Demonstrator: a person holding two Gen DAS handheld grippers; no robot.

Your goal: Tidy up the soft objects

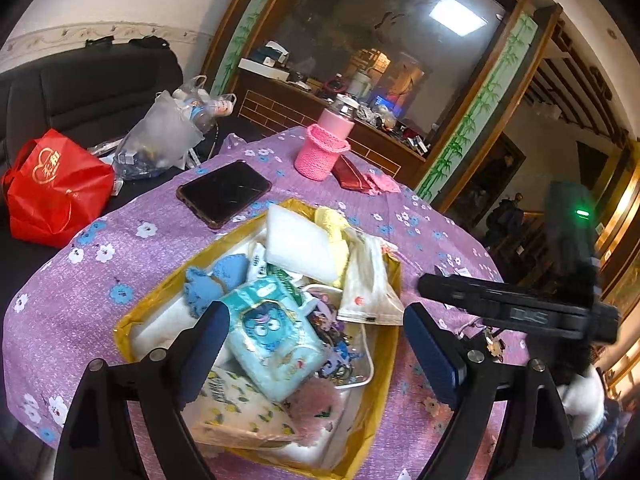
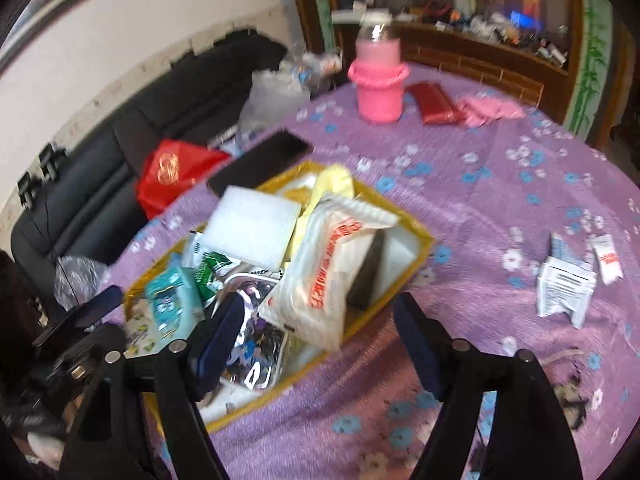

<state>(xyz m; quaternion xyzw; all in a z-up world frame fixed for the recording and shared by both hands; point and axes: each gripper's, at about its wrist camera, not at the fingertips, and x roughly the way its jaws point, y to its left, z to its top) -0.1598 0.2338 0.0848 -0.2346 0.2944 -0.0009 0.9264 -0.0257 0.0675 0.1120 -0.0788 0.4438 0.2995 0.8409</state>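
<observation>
A yellow-rimmed box (image 1: 394, 280) on the purple floral tablecloth holds a heap of soft things: a teal tissue pack (image 1: 276, 340), a white foam block (image 1: 300, 240), a white tissue packet with red print (image 2: 320, 272), blue felt pieces (image 1: 216, 280), a floral pack (image 1: 240, 412). My left gripper (image 1: 316, 344) is open above the box, its fingers either side of the teal pack, not touching. My right gripper (image 2: 320, 340) is open above the box's near corner (image 2: 426, 240), empty. It also shows in the left wrist view (image 1: 516, 312).
A black phone (image 1: 224, 192), a pink knitted cup holder with a bottle (image 1: 324, 152) and a red wallet (image 1: 352, 174) lie on the table behind the box. Small white sachets (image 2: 568, 280) lie to the right. A red bag (image 1: 56, 188) sits on the black sofa.
</observation>
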